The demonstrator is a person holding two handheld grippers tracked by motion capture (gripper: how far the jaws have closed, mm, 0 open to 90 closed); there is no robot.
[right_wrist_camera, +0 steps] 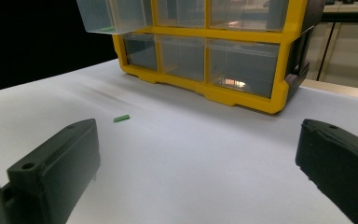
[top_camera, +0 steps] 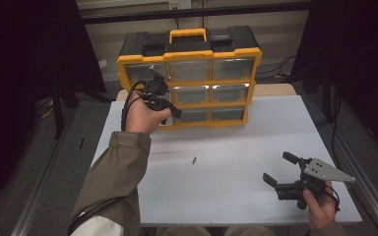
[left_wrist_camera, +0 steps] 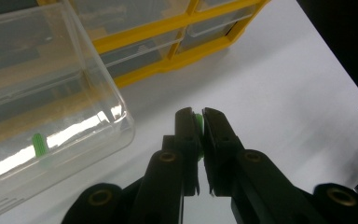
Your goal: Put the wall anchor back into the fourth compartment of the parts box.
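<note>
A yellow organizer point(top_camera: 189, 54) with clear drawers stands at the back of the white table point(top_camera: 256, 142). My left gripper point(top_camera: 176, 113) hovers in front of its left side, shut on a small green piece point(left_wrist_camera: 197, 122) pinched between the jaw tips point(left_wrist_camera: 196, 114). Beside it, a pulled-out clear drawer point(left_wrist_camera: 74, 93) holds another green piece point(left_wrist_camera: 39, 143). A third green piece point(top_camera: 194, 160) lies loose on the table, also visible in the right gripper view point(right_wrist_camera: 121, 118). My right gripper point(top_camera: 275, 167) rests low at the front right, open point(right_wrist_camera: 196, 130) with nothing between its jaws.
The organizer point(right_wrist_camera: 205, 46) has a black top and a yellow handle point(top_camera: 188, 34). Its pulled-out drawer point(right_wrist_camera: 114, 16) juts out at the upper left of its front. Dark floor surrounds the table; cables run along the right side.
</note>
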